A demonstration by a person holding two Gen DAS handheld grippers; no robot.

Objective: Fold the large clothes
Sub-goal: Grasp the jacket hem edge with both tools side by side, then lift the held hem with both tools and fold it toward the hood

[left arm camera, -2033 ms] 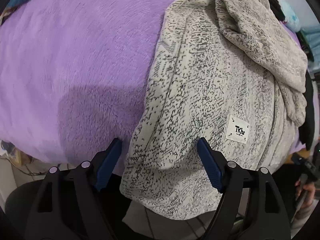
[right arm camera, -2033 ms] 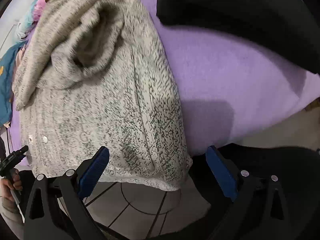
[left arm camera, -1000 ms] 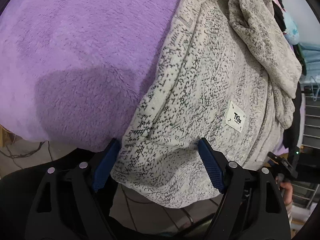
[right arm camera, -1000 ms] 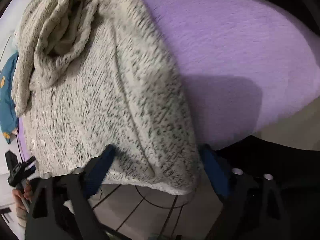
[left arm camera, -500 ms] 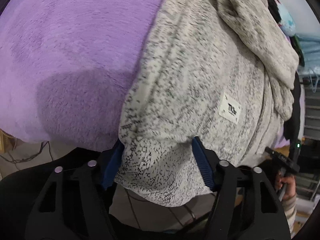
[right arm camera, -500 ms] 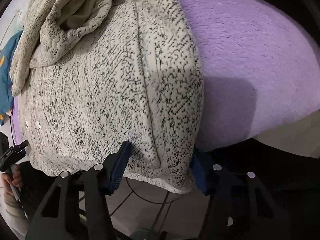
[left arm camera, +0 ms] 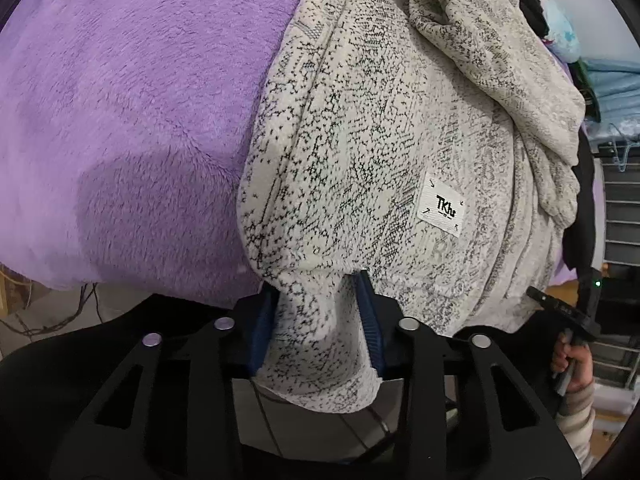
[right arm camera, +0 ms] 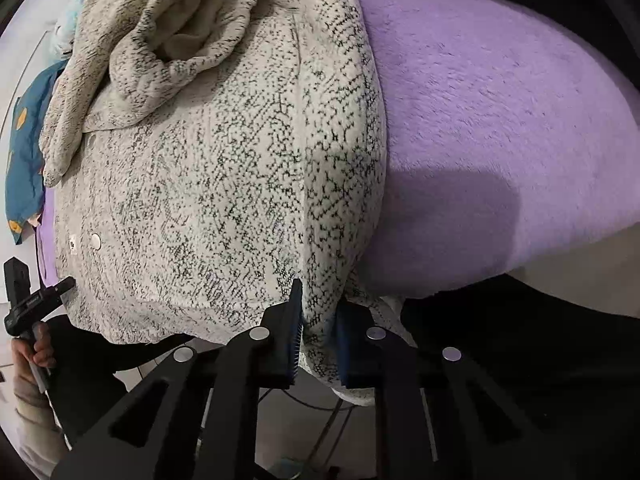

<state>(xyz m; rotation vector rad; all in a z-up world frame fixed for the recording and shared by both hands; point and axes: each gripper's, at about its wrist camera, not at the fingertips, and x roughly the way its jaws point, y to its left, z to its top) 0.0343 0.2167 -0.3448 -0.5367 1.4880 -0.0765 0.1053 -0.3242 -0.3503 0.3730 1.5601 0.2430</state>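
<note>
Left wrist view shows my left claw (left arm camera: pixel 316 316) with its jaws just squeezed in, pinching the bottom left corner of the speckled grey sweater (left arm camera: pixel 380 140), which lies on the fuzzy purple blanket (left arm camera: pixel 140 120) with its bottom edge hanging off the side. Right wrist view shows my right claw (right arm camera: pixel 318 328) squeezed tight too, clamped on the other bottom corner. A white tag (left arm camera: pixel 442 209) sits on the sweater near my left claw.

Speckled cream hoodie (left arm camera: pixel 360 152) on purple blanket (left arm camera: pixel 120 120)
</note>
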